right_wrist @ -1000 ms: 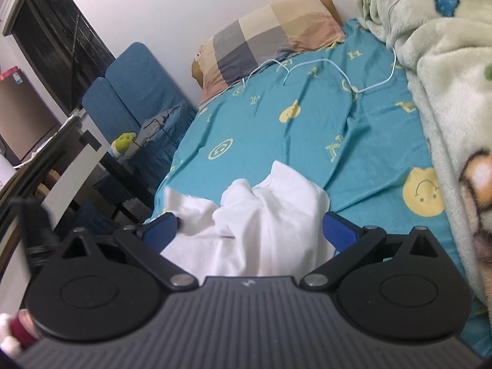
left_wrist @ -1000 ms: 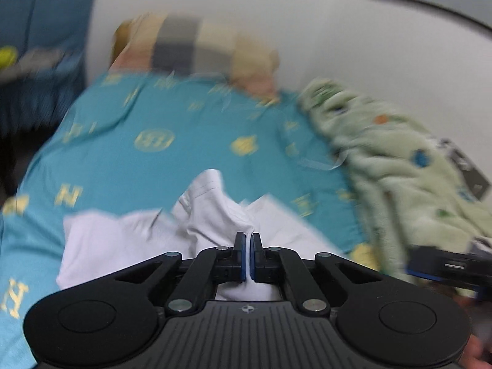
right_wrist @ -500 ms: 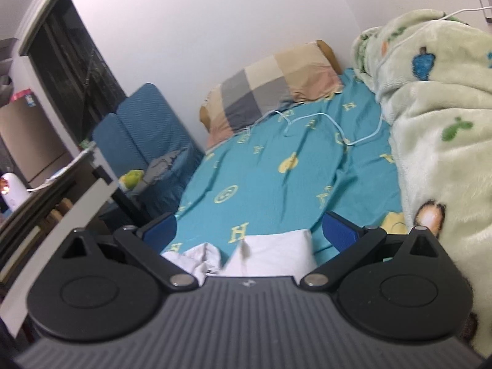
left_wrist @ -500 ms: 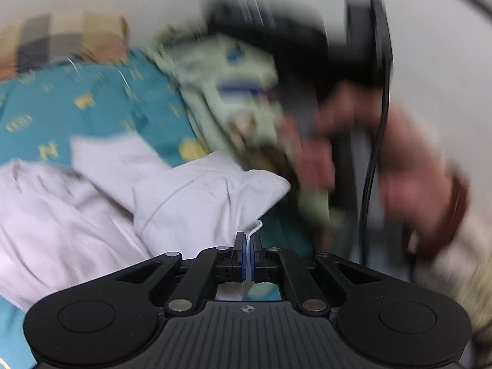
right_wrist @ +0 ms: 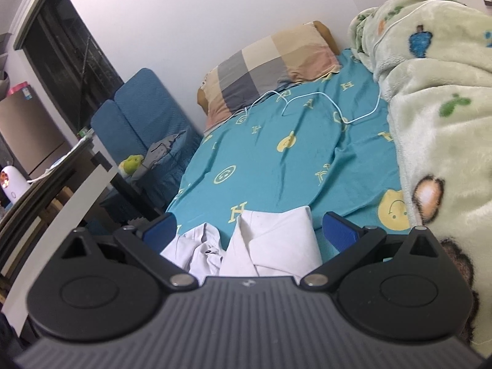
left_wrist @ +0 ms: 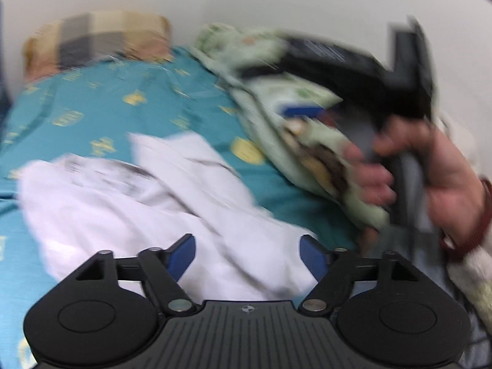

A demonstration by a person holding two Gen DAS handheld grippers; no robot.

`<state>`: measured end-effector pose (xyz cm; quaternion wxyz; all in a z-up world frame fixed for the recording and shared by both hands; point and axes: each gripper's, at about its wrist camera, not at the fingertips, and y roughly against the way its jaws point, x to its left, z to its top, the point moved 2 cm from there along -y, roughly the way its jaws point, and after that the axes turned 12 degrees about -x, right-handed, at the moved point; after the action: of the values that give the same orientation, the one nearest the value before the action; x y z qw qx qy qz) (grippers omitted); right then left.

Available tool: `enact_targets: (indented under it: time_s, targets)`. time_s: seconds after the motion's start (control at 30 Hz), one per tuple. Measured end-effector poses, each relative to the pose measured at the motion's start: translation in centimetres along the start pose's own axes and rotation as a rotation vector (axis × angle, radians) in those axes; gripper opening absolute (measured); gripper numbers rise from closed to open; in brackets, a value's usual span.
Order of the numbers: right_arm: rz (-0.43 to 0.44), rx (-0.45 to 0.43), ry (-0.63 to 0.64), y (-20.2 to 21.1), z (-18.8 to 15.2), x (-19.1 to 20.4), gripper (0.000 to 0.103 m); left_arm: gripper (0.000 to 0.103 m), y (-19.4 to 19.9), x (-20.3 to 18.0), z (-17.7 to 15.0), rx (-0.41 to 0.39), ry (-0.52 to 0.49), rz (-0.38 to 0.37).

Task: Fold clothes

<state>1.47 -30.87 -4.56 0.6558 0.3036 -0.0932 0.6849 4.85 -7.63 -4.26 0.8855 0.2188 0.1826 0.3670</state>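
A white shirt (left_wrist: pixel 147 203) lies crumpled on the teal bed sheet (left_wrist: pixel 129 104); it also shows in the right wrist view (right_wrist: pixel 270 246). My left gripper (left_wrist: pixel 247 253) is open and empty just above the shirt's near edge. My right gripper (right_wrist: pixel 249 230) is open and empty, held above the shirt's folded part. In the left wrist view the right gripper (left_wrist: pixel 353 73) shows blurred at the right in a hand, above the blanket.
A pale green fleece blanket (right_wrist: pixel 436 98) is heaped along the bed's right side. A checked pillow (right_wrist: pixel 270 67) lies at the head, with a white cable (right_wrist: pixel 323 101) on the sheet. A blue chair (right_wrist: pixel 141 117) and a desk (right_wrist: pixel 61 196) stand left of the bed.
My left gripper was shut on the shirt and pulled it to the right; it has now opened and let go. My right gripper stayed open and rose above the shirt.
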Motion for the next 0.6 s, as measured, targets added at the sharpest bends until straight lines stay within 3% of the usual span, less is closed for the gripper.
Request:
enact_targets:
  time_s: [0.17, 0.27, 0.4, 0.5, 0.6]
  targets:
    - [-0.013, 0.014, -0.011, -0.3, -0.1, -0.1, 0.103, 0.079, -1.9, 7.3, 3.7, -0.064, 0.098, 0.236]
    - [-0.018, 0.044, -0.015, -0.8, -0.5, -0.3, 0.103, 0.075, -5.0, 11.6, 5.4, -0.068, 0.105, 0.338]
    - [0.010, 0.085, -0.041, -1.6, -1.2, -0.5, 0.103, 0.073, -10.3, 15.3, 6.2, -0.014, 0.048, 0.389]
    - [-0.012, 0.095, 0.014, -2.4, -1.8, 0.0, 0.103, 0.070, -13.4, 17.8, 5.7, 0.027, 0.026, 0.410]
    - [-0.007, 0.121, 0.059, -3.8, -2.4, 0.5, 0.101, 0.070, -16.7, 20.3, 4.2, 0.072, 0.069, 0.435]
